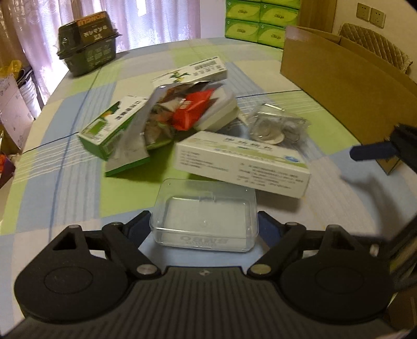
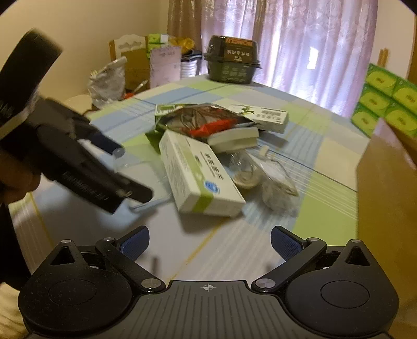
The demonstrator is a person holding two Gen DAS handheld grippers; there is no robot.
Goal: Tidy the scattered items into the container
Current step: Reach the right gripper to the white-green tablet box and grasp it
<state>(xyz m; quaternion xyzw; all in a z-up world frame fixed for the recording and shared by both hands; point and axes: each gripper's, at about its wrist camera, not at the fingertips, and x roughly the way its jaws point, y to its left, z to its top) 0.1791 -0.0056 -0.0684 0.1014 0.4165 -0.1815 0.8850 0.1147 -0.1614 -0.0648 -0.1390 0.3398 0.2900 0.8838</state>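
My left gripper is shut on a clear plastic box, one finger on each short side. In the right wrist view the left gripper is blurred and hangs over the table at the left. The pile just beyond holds a long white medicine box, a green-and-white box, a foil bag, a red packet, a white case and a clear bag. The open cardboard box stands right. My right gripper is open and holds nothing.
A dark lidded bowl stands at the far edge of the checked tablecloth. Green tissue packs are stacked behind the table. Clutter and a chair back line the room's side.
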